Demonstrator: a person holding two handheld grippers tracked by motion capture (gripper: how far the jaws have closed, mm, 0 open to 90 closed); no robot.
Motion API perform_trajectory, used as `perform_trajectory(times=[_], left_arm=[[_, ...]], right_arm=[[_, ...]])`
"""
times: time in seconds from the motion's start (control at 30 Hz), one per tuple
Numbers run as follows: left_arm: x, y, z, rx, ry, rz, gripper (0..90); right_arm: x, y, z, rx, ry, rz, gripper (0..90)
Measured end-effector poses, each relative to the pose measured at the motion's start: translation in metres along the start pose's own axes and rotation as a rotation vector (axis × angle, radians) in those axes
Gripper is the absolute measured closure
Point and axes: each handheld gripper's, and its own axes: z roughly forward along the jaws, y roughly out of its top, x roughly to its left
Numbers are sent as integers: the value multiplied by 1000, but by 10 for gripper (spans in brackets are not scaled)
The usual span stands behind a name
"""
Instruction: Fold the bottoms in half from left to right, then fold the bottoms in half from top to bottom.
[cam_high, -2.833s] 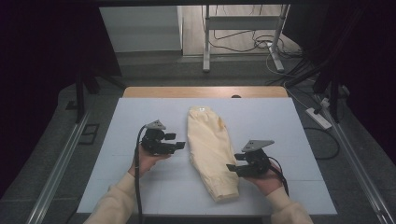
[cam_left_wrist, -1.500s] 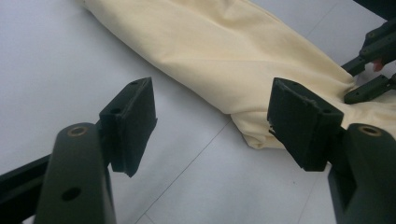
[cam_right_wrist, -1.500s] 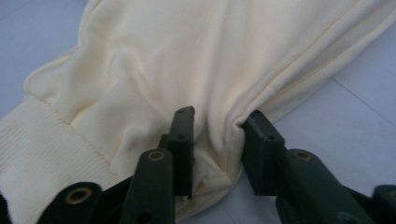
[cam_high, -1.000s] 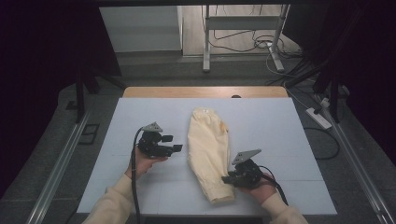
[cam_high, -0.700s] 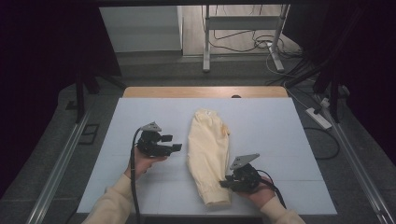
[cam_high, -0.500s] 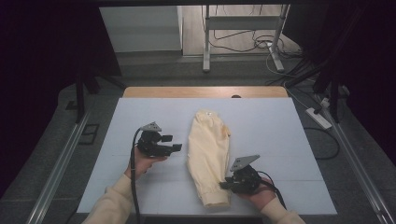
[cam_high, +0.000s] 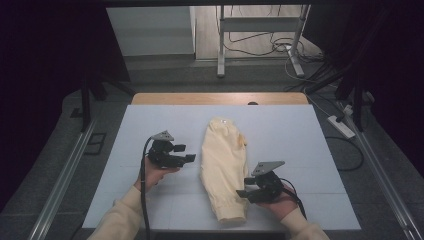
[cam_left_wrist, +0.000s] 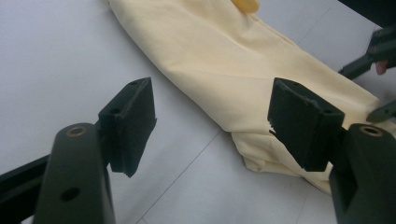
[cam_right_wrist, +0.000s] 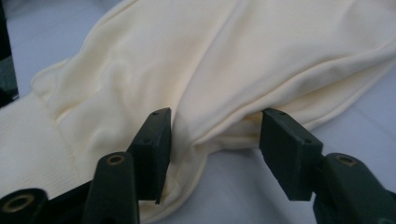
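In the right gripper view the garment (cam_right_wrist: 261, 56) runs past the top and side edges, so its full outline is cut off there, and a fold of it lies between the jaws, whose pads do not press on it. The right gripper (cam_high: 248, 191) has just been opening and stands released at the garment's near right edge. The left gripper (cam_high: 186, 152) hangs open and empty just left of the cloth. The pale yellow garment (cam_high: 223, 162) lies folded lengthwise in a long strip mid-table (cam_high: 300, 135), its ribbed cuff toward the person.
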Motion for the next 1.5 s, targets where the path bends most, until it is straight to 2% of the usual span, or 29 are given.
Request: perform_trajectory(times=[0.17, 0.43, 0.63, 0.9, 1.5], left_arm=[[1, -1, -1, -3, -3, -3, 311], [0, -1, -1, 0, 2, 8, 310], [-1, 1, 1, 5, 5, 15, 309], [-2, 0, 2, 9, 10, 15, 306], [-2, 4, 8, 14, 11, 20, 306]], right_arm=[[-9, 5, -6, -50, -22, 20, 393], [-24, 12, -14, -120, -61, 40, 385], [-31, 12, -19, -143, -73, 42, 378], [-35, 11, -23, -152, -96, 43, 373], [-43, 16, -18, -124, -133, 35, 373]])
